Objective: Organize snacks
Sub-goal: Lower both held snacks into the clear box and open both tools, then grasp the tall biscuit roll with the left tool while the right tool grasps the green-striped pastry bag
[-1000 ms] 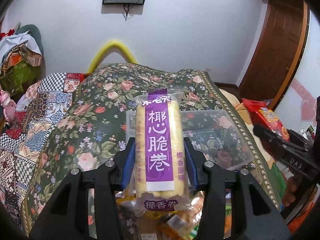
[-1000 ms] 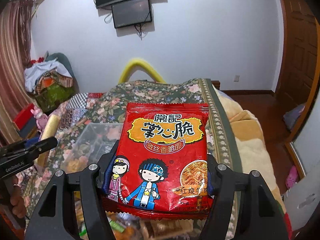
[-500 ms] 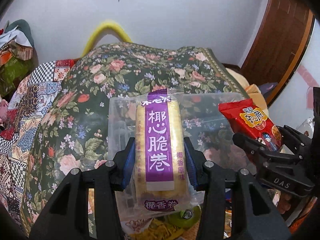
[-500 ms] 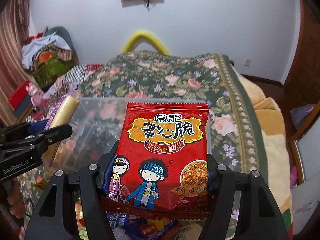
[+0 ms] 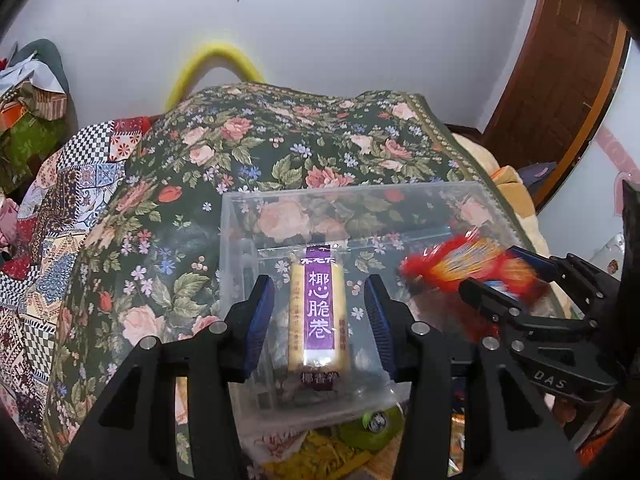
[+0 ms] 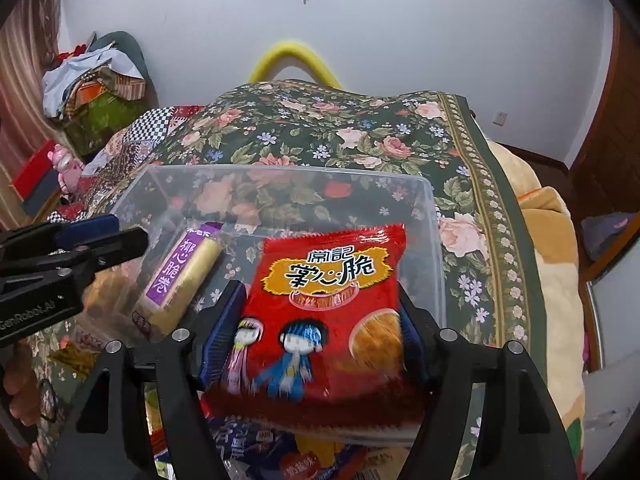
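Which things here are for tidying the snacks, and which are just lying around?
For the job:
- clear bin
- purple roll pack, lying in the bin
- red noodle bag
- left gripper
- right gripper
- loose snack packets in front of the bin

Just lying about:
- floral blanket
- yellow tube
- clothes pile
- pink toy

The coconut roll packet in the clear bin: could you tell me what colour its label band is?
Purple with white characters, on the pale yellow roll; clearest in the left wrist view.

left tongs point(image 5: 320, 320) opened, coconut roll point(image 5: 318, 320) dropped into clear bin point(image 5: 400, 196) (red pack point(image 6: 324, 312) released too).
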`<state>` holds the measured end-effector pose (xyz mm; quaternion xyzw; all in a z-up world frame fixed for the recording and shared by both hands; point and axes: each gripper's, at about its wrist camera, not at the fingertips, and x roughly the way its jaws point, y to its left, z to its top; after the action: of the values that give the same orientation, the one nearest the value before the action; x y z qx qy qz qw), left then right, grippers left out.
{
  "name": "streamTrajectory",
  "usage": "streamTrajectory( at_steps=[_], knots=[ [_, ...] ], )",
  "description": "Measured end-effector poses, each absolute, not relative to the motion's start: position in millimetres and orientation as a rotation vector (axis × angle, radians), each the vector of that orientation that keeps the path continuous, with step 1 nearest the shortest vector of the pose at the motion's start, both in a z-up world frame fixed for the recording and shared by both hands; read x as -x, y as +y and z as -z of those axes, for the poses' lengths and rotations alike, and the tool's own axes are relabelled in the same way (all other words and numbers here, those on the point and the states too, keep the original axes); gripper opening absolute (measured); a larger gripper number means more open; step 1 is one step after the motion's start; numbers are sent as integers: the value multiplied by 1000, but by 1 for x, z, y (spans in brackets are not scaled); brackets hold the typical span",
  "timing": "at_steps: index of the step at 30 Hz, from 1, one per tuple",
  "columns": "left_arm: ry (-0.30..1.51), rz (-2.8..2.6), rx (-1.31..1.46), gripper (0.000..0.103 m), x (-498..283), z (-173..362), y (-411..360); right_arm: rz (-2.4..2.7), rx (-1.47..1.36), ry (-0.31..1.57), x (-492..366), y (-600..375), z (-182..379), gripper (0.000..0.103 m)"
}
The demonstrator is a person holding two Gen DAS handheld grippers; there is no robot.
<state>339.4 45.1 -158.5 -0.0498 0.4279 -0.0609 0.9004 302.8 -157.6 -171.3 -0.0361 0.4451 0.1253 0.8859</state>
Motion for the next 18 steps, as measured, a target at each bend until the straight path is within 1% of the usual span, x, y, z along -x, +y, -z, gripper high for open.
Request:
streamTrajectory(
  at_steps=[6,8,12,18],
  knots=[
    [820,127,99,52,-307,128,50,-246,94,862,-285,-160,147,80],
    [798,129,96,53,-295,118,51,-245,98,839,-277,-161,138,82],
    [757,134,81,57,-264,100,55,-255,74,793,-255,-164,117,83],
    [743,141,89,60,-224,92,60,-267,64,754,-221,-167,100,83]
  ],
)
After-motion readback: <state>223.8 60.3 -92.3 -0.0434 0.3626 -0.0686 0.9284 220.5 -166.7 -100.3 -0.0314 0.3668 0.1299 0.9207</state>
